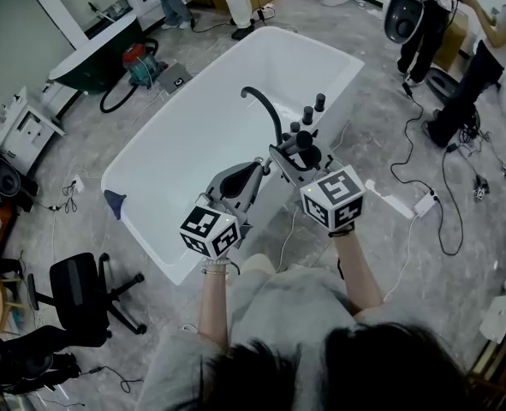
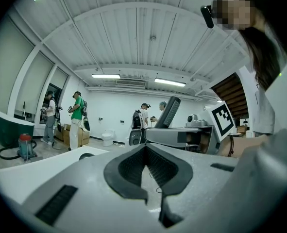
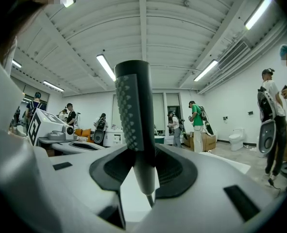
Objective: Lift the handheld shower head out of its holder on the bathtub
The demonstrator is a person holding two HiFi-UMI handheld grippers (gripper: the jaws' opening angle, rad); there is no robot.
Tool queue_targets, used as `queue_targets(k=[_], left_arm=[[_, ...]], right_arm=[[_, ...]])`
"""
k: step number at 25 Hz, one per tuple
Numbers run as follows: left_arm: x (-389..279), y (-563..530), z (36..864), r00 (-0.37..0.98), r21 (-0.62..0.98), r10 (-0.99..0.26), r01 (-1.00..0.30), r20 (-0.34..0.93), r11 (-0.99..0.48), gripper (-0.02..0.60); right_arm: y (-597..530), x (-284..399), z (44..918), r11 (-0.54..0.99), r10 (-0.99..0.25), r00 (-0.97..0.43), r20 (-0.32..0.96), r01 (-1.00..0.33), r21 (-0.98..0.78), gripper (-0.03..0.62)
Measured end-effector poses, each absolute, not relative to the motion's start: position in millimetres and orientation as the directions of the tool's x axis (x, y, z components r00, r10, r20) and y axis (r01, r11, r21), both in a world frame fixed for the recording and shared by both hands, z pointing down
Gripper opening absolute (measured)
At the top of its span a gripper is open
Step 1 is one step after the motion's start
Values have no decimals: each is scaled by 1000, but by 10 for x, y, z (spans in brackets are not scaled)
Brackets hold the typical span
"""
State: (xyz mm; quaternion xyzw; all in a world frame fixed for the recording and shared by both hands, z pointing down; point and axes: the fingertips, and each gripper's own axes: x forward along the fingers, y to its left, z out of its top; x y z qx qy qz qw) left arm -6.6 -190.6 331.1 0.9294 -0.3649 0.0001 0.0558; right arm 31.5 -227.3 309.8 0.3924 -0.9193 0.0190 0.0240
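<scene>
The handheld shower head (image 3: 133, 110), a dark ribbed wand, stands upright between the jaws of my right gripper (image 3: 142, 166), which is shut on it. In the head view that gripper (image 1: 280, 154) holds the shower head (image 1: 302, 146) above the near rim of the white bathtub (image 1: 193, 144), close to the black curved spout (image 1: 265, 105) and the black knobs (image 1: 312, 105). My left gripper (image 1: 259, 166) hovers just to its left, shut, with nothing in it (image 2: 144, 152). The left gripper view shows the shower head (image 2: 170, 111) tilted in the right gripper (image 2: 182, 136).
Several people stand at the far end of the room and at the right. A dark green tub (image 1: 90, 58) and a red vacuum (image 1: 137, 58) sit at the upper left. An office chair (image 1: 81, 294) stands at the lower left. Cables and a power strip (image 1: 398, 202) lie right of the tub.
</scene>
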Motion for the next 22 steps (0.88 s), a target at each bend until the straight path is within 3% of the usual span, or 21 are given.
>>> queue_targets(k=[22], left_arm=[[28,-1902,3285,767,87,-641,-641,41,-762,5]], right_arm=[[-2281,344,3114,686,-726,-686,39,-727,-28,131]])
